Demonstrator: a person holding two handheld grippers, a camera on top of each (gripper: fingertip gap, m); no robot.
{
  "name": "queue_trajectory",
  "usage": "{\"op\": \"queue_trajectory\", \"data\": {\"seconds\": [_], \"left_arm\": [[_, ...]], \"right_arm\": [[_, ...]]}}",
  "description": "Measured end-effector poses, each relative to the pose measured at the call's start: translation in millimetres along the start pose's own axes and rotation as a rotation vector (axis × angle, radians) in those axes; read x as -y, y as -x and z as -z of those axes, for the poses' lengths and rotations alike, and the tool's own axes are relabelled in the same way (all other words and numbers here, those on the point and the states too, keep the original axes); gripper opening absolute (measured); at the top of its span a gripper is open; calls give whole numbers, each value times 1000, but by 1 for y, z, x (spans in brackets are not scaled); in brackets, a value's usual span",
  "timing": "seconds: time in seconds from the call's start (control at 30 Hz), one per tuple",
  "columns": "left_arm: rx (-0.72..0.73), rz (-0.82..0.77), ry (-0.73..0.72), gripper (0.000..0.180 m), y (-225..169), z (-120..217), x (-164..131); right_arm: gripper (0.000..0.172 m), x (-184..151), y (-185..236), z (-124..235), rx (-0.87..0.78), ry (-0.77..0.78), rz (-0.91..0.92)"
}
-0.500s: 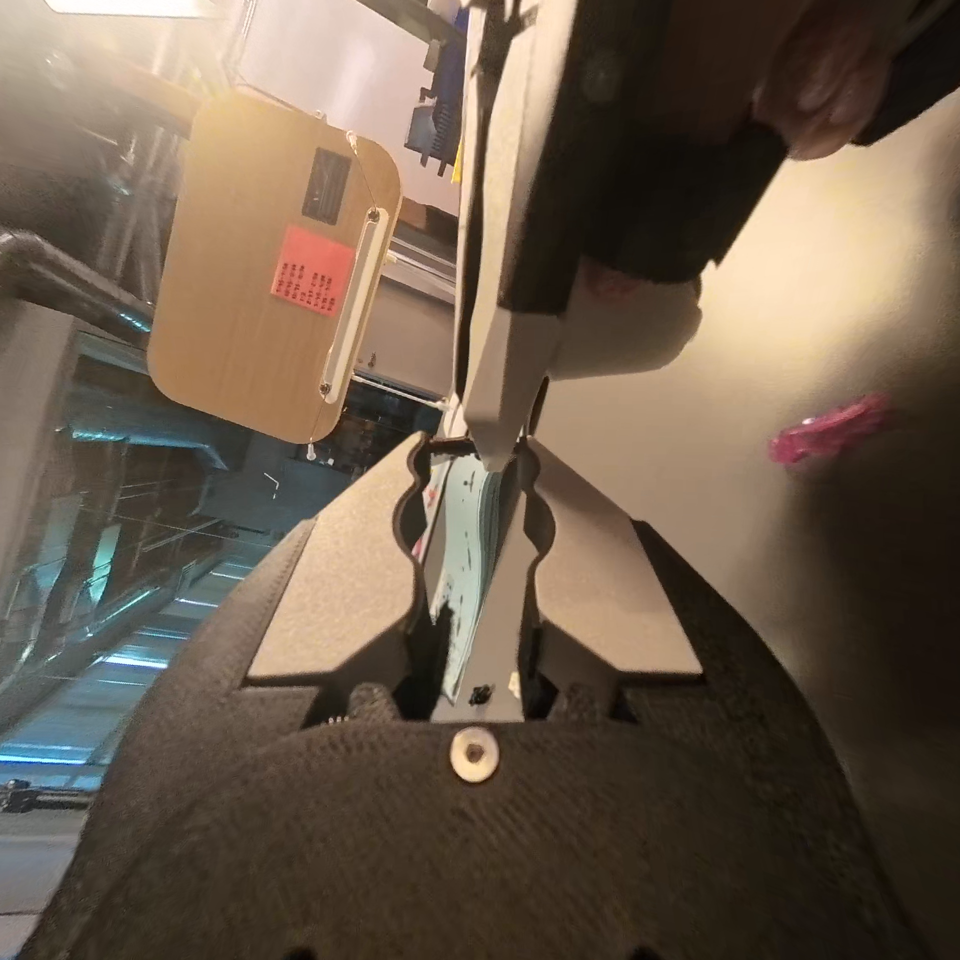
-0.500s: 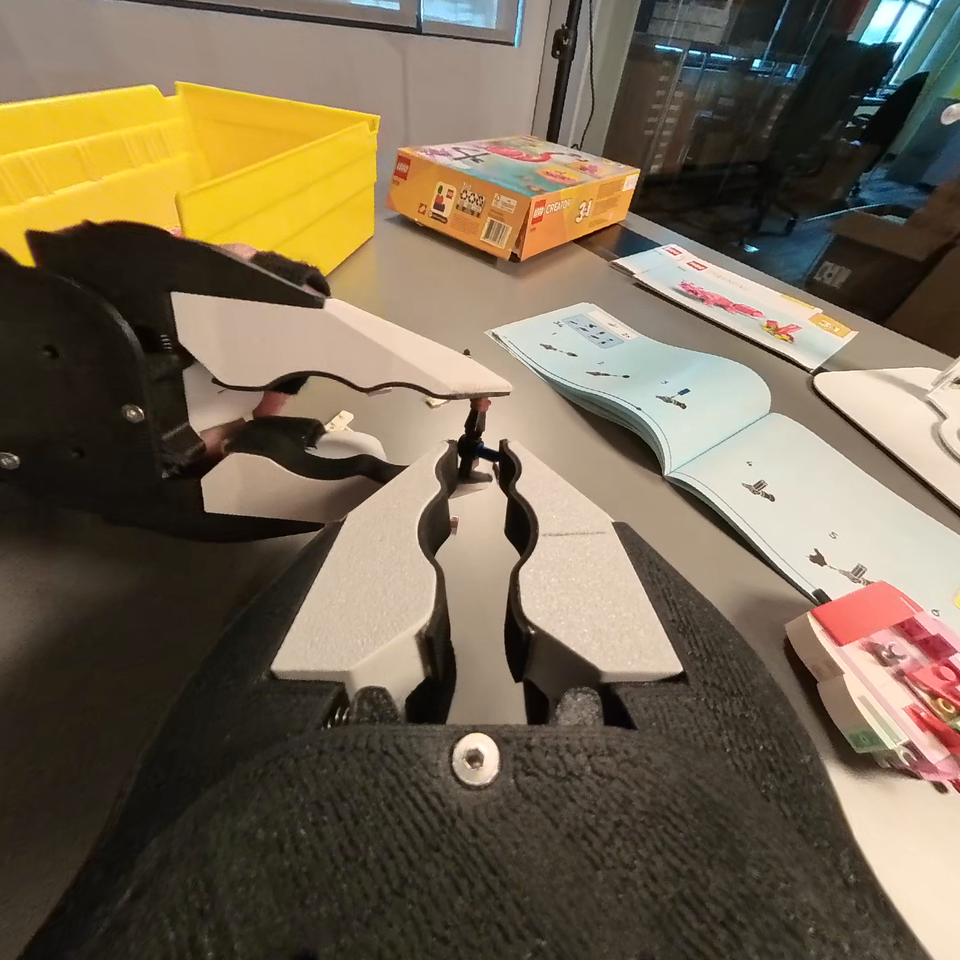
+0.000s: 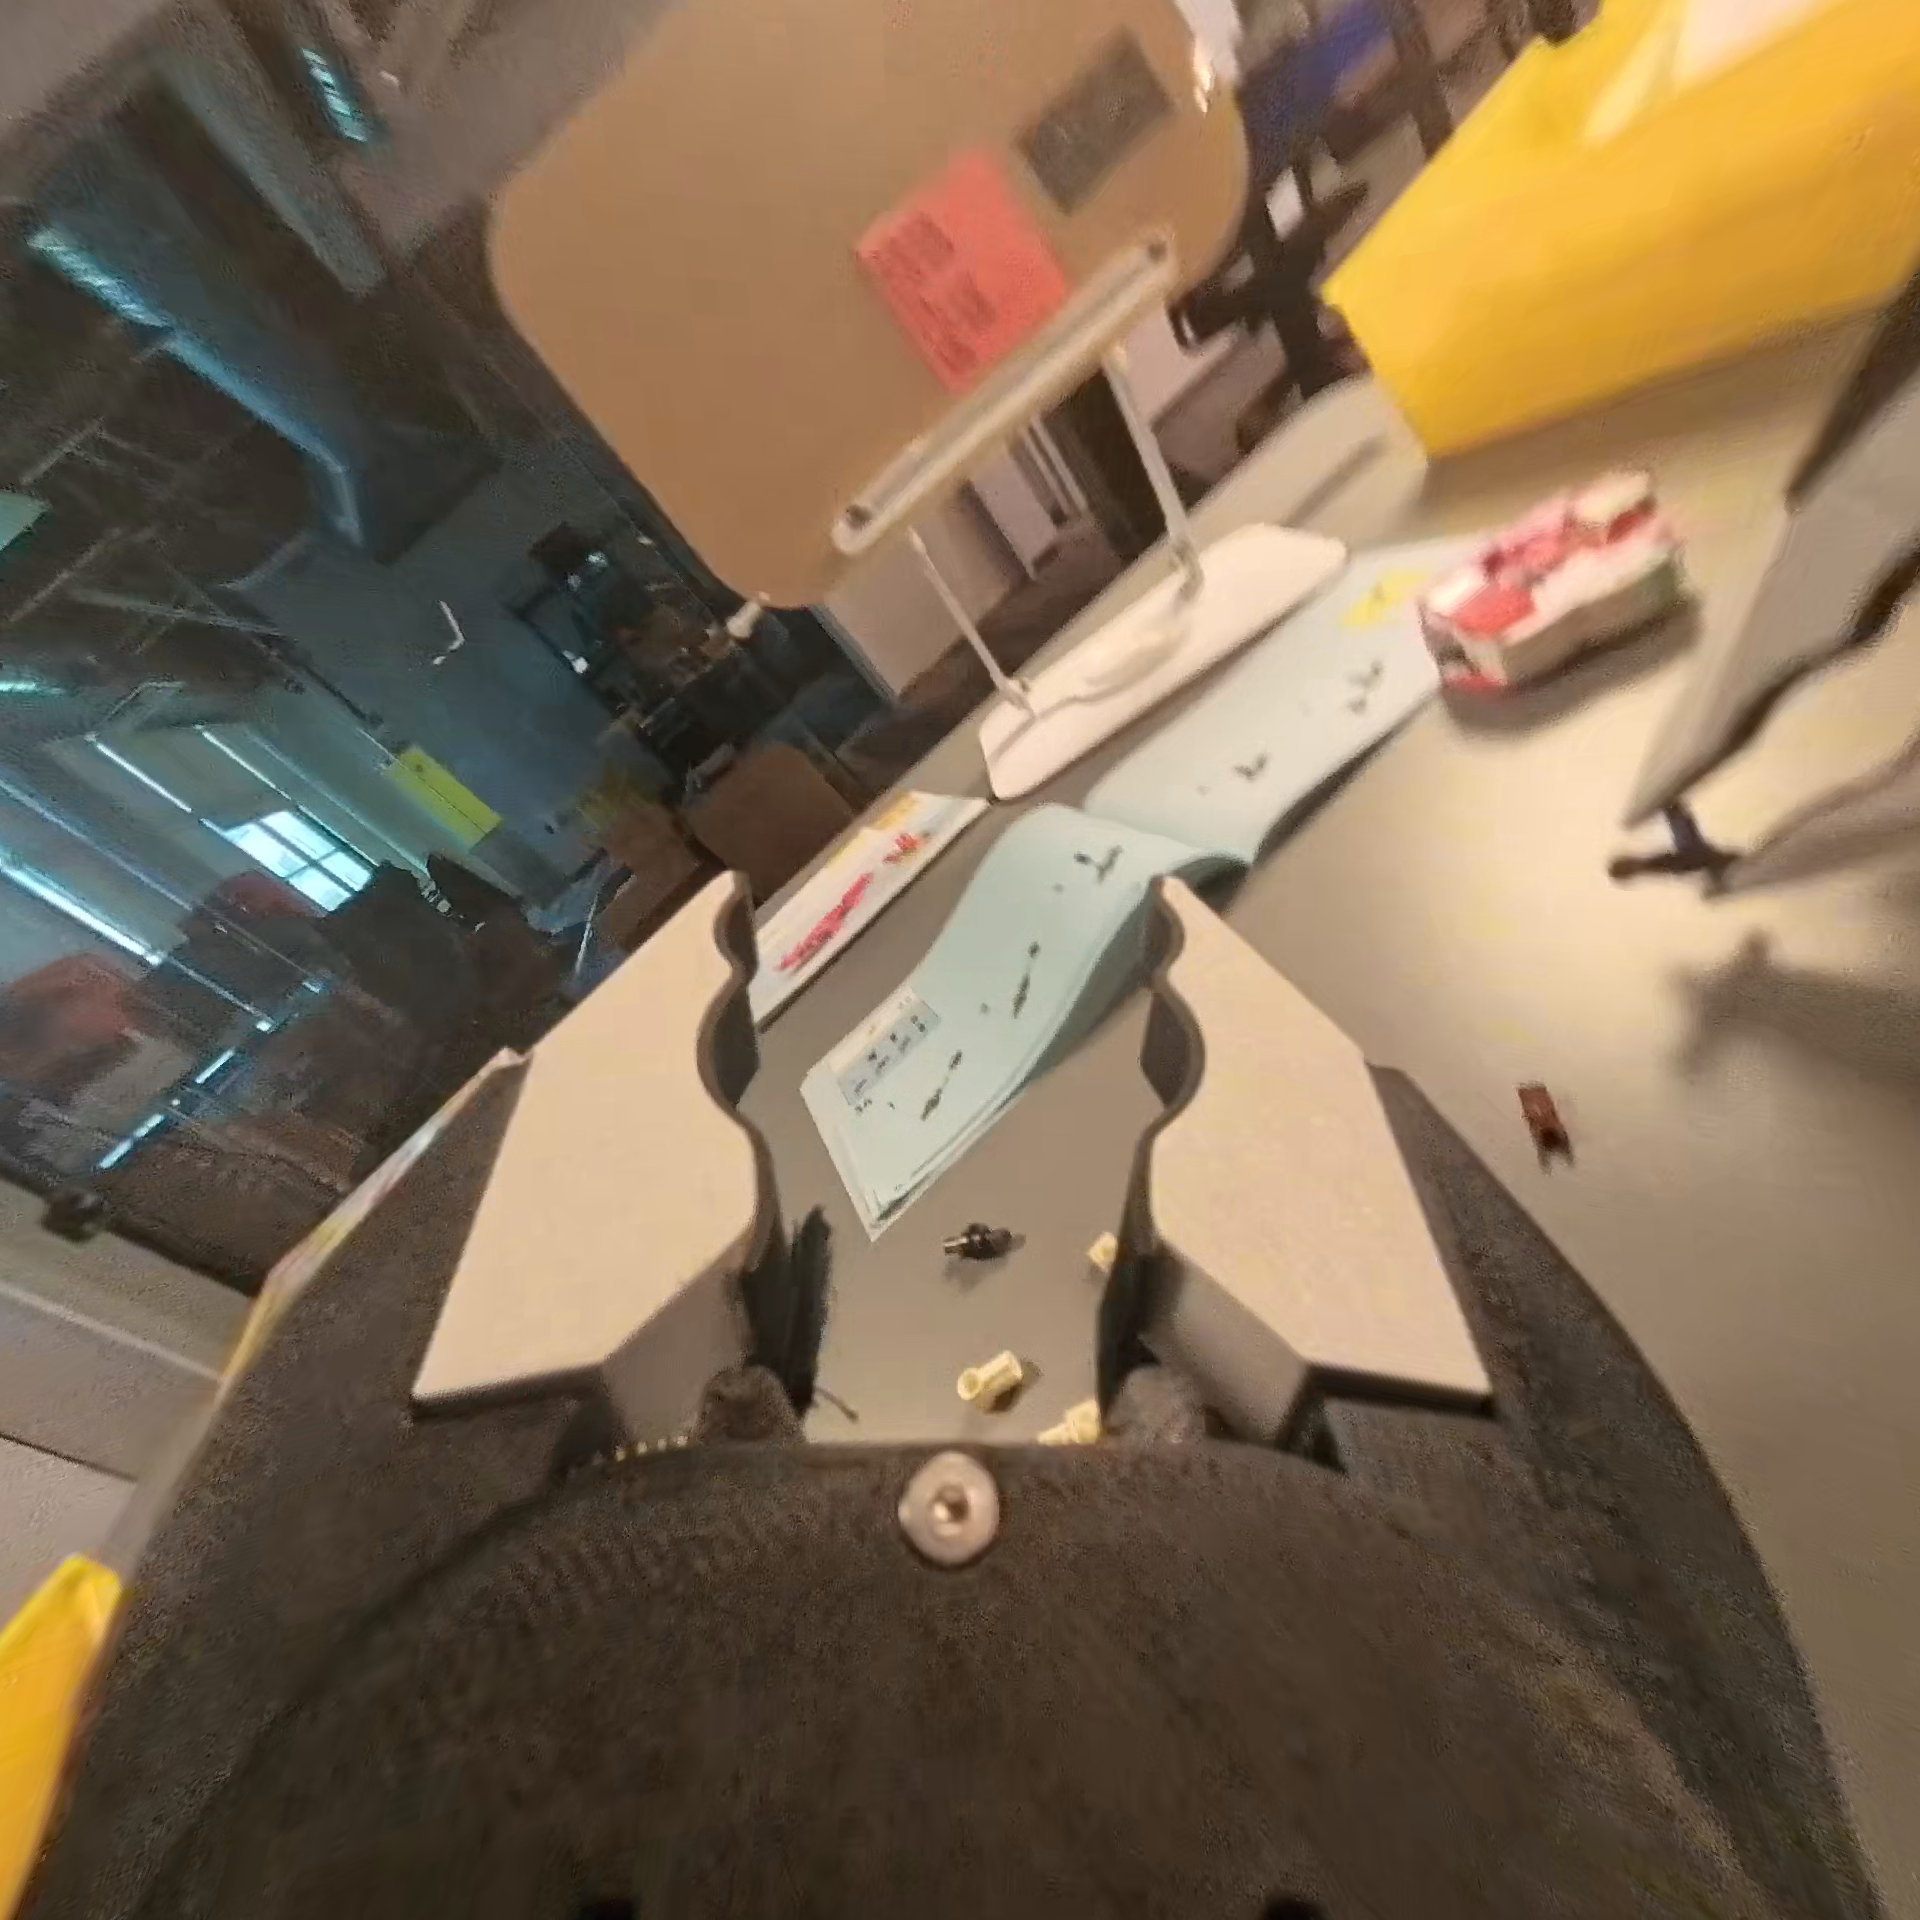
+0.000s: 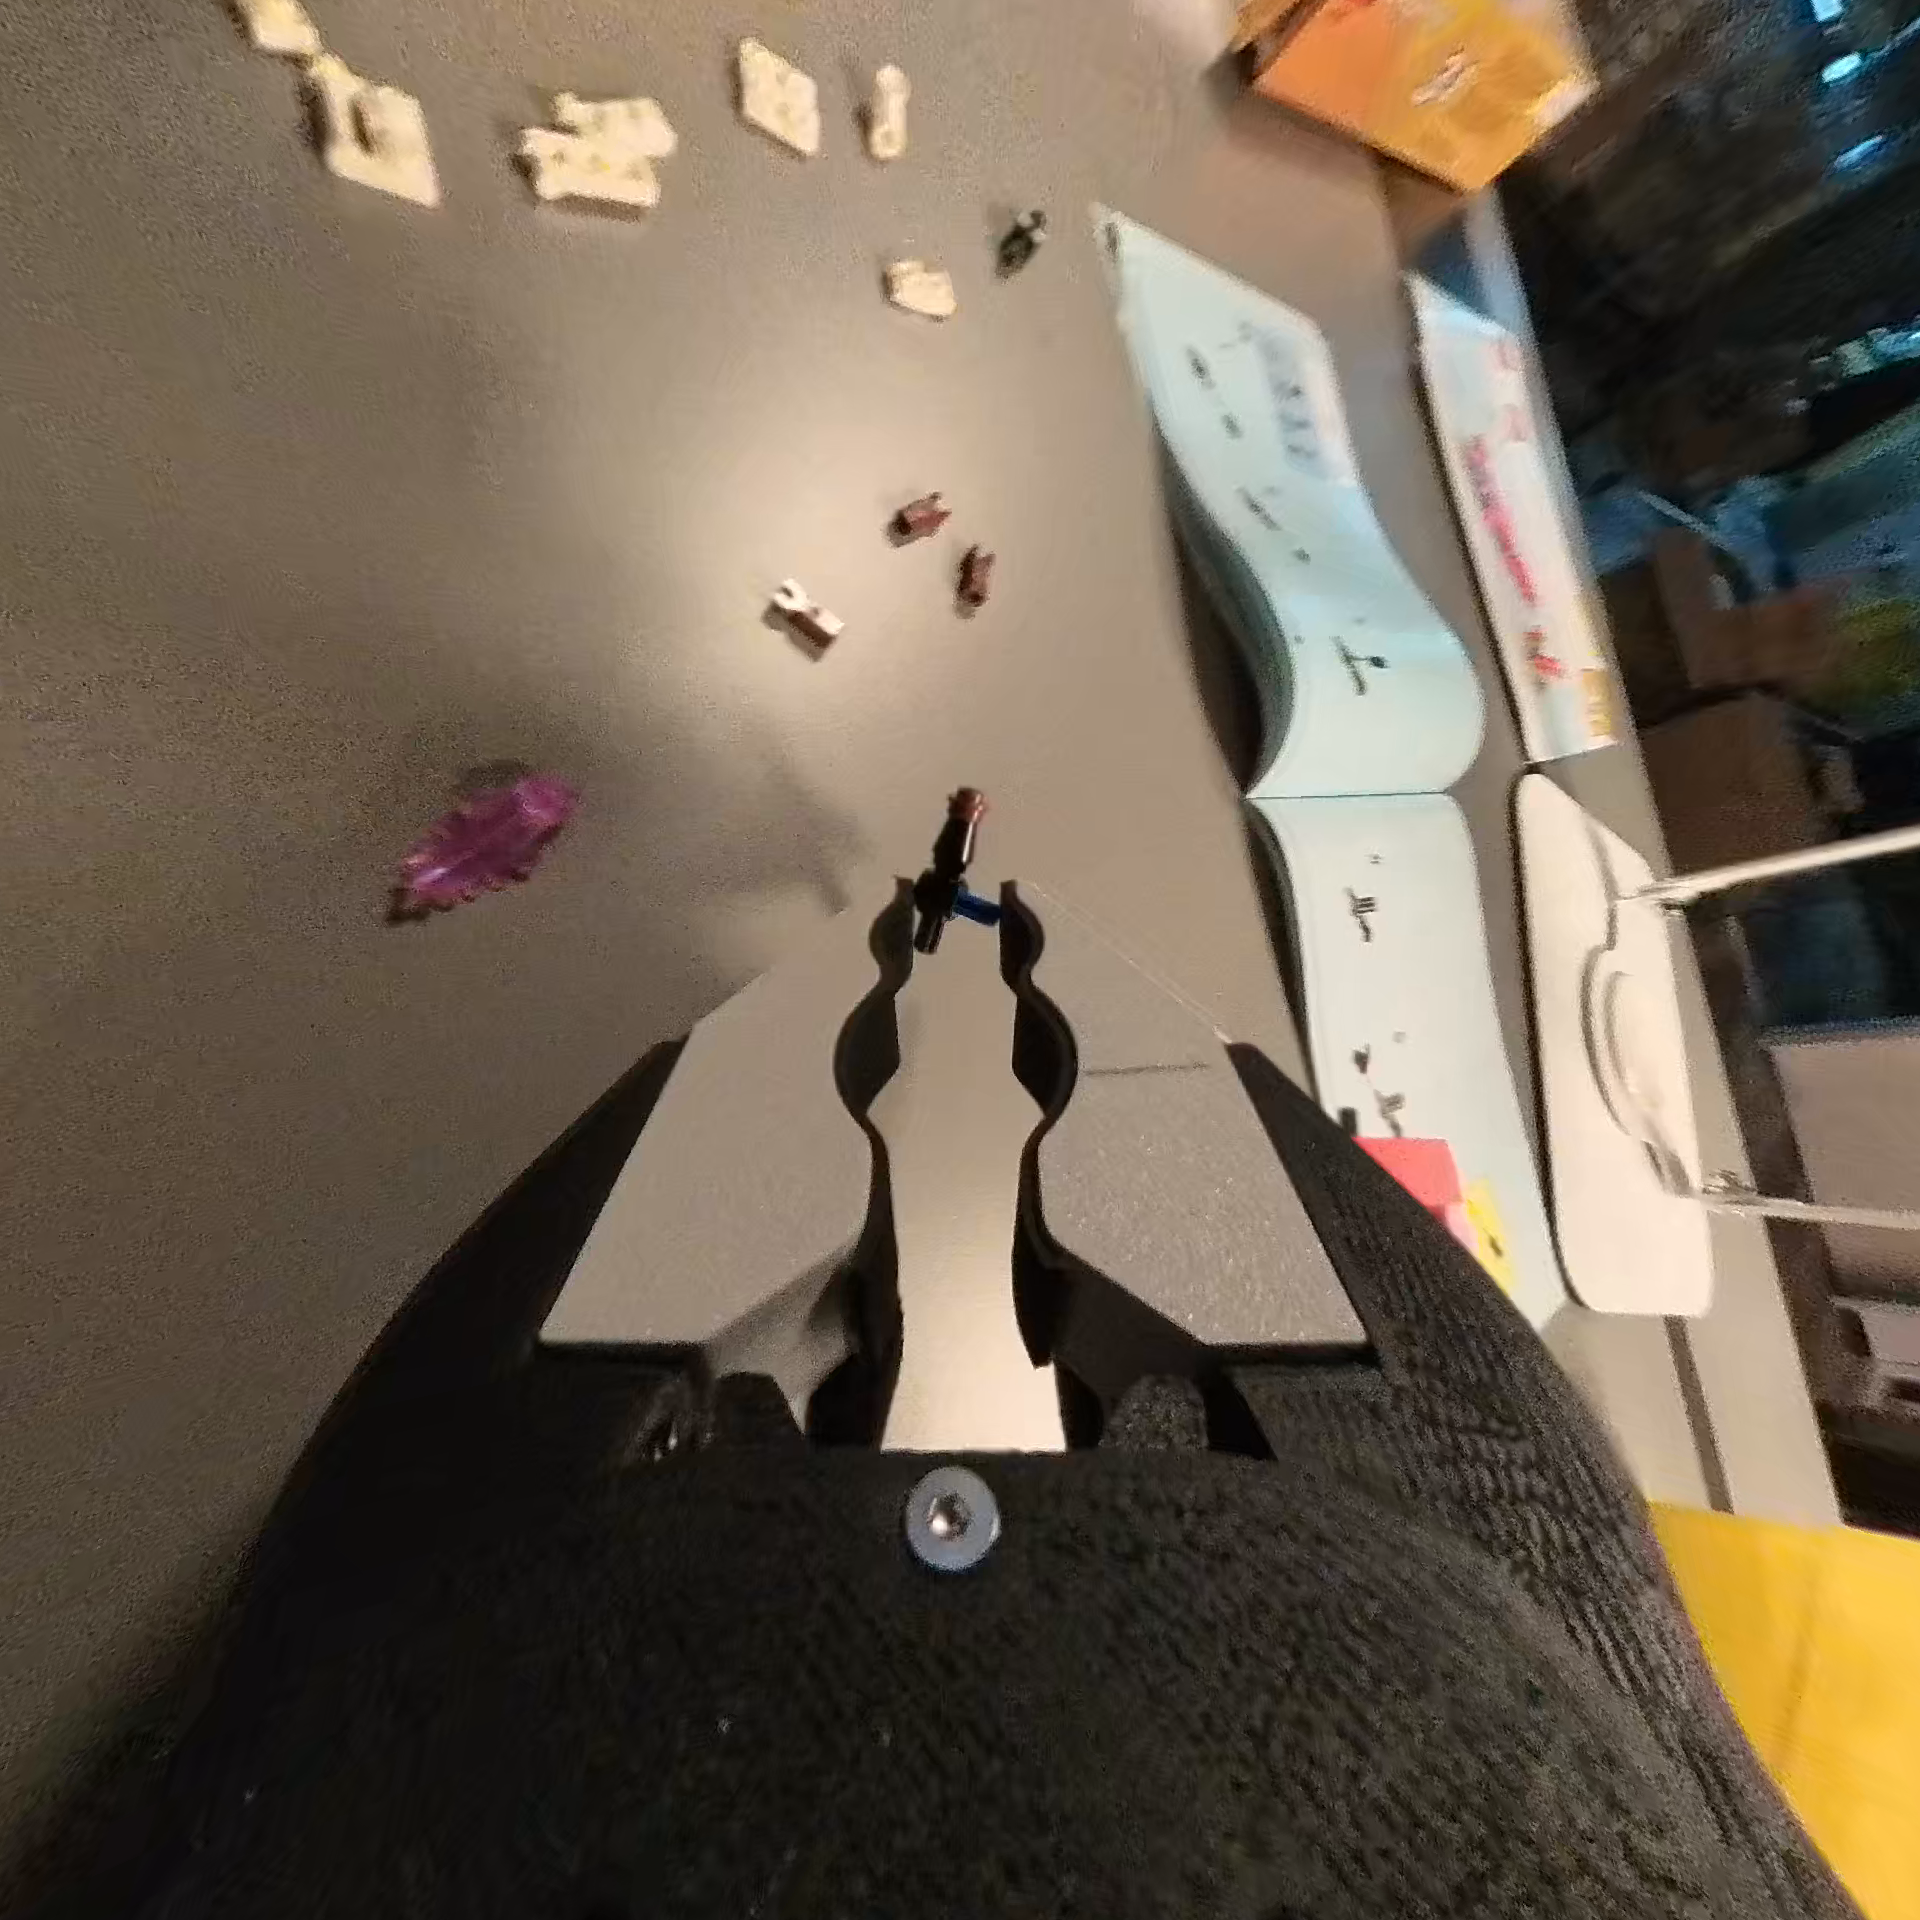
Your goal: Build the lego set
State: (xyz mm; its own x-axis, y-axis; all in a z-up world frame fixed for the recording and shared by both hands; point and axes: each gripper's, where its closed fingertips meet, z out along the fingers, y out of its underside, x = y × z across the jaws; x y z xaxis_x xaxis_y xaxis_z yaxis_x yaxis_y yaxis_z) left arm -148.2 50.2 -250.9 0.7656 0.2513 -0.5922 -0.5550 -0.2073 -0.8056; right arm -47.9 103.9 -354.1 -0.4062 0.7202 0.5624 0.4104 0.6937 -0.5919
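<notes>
Black-and-blue small part assembly (image 4: 951, 883), a slim black rod with a reddish-brown cap and a short blue peg crossing it, sits pinched at the very tips of the right gripper (image 4: 954, 896); its two pads press on the ends of the blue peg, and the rod sticks out past the fingertips above the grey table (image 4: 260, 468). That gripper stands nearly closed, with only the peg's width between its wavy black-lined fingers.

Left gripper (image 3: 951, 904) is spread wide with nothing between its pale, matte fingers (image 3: 644, 1122); it hangs low over the table, nearest an open pale-blue booklet (image 3: 1049, 966) whose pages arch upward.

Counted in the right wrist view: one translucent purple leaf-shaped piece (image 4: 483, 842) with a toothed edge, two small dark-brown pieces (image 4: 920, 517), one small black piece (image 4: 1020, 239), and about seven cream-white bricks (image 4: 592, 156), blurred. A second, flat booklet (image 4: 1507, 520) lies beyond the open one, beside a white oval stand base (image 4: 1600, 1039). One orange cardboard box (image 4: 1423, 94) sits at the far corner.

The left wrist view adds about four tiny cream pegs (image 3: 992, 1382), one yellow plastic bin (image 3: 1621, 239) and one red-and-white brick block (image 3: 1548, 603).
</notes>
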Motion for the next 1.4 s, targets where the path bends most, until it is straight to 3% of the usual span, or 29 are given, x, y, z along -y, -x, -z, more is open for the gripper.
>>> {"op": "queue_trajectory", "data": {"seconds": [0.17, 0.3, 0.6, 0.67, 0.77, 0.87, 1.0, 1.23, 1.4], "left_arm": [[67, 5, -81, 69, 11, 8, 14], [4, -8, -86, 69, -10, 4, 16], [-115, 89, -134, 68, -29, 1, 15], [-251, 133, -160, 74, -51, 3, 20], [-421, 323, -188, 98, -70, 6, 31], [-422, 380, -168, 103, -65, 3, 25], [-355, 367, -200, 98, -52, 4, 26], [-276, 328, -202, 88, -43, 2, 23], [-245, 345, -204, 84, -37, 1, 21]], "right_arm": [[15, -3, 14, -1, 109, 40, -86], [26, 0, 19, -1, 218, -6, -281], [35, -6, 17, 7, 333, -79, -439], [34, 1, 2, 10, 260, -153, -433], [34, 33, -45, 29, -59, -449, -390], [27, 47, -77, 62, -354, -672, -364], [15, 27, -104, 84, -623, -671, -288], [8, -7, -133, 95, -717, -685, -484], [5, -14, -137, 95, -735, -675, -514]]}}
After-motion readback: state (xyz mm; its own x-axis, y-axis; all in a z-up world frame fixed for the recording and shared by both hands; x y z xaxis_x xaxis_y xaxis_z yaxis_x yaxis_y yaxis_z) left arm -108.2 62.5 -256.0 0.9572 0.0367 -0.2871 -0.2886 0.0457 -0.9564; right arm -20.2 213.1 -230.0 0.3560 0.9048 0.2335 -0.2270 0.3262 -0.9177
